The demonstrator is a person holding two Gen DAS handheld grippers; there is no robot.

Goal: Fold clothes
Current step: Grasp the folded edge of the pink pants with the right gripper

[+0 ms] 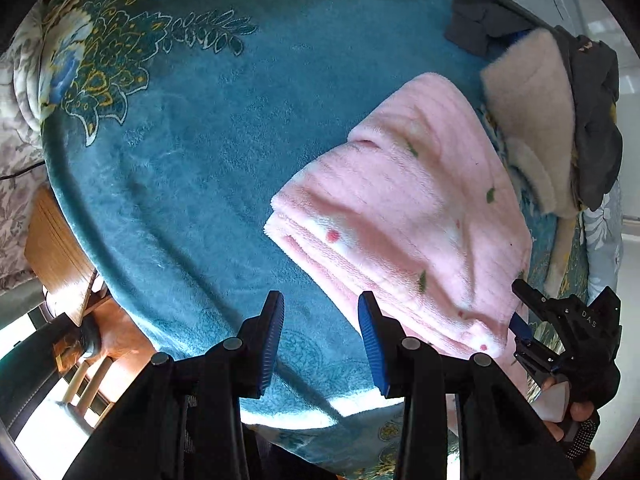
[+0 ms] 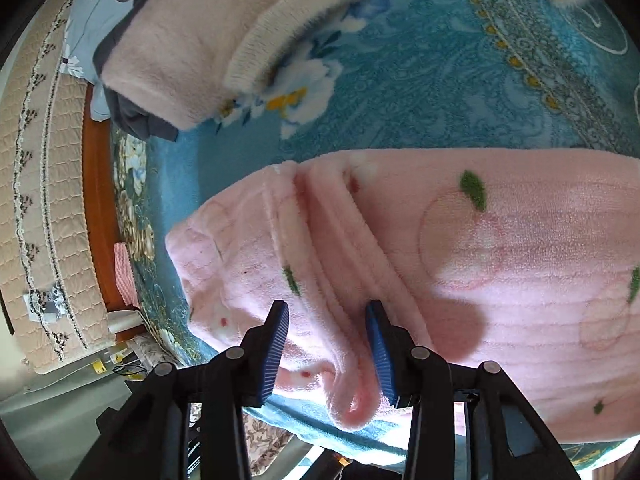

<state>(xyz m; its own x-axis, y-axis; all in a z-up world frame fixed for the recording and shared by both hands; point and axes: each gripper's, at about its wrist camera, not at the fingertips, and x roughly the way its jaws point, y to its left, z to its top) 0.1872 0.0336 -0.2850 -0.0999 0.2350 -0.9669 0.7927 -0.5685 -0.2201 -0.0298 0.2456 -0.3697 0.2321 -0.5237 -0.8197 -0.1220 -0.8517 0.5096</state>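
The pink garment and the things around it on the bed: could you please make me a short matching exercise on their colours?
Things:
1. folded garment
2. blanket
3. sweater
4. gripper pads

Colours:
a. cream
b. bright blue
c. pink with green leaves
d. teal with flowers

Pairs: 1-c, 2-d, 3-a, 4-b

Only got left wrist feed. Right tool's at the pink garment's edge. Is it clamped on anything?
Observer: No. The right tool is open, with a thick fold of the pink garment between its fingers.
Operator: Garment folded?
Observer: Yes, stacked layers show at that edge.
Operator: Anything beyond it?
Observer: A cream fuzzy garment lies apart on the teal blanket, with its ribbed hem toward the pink one.
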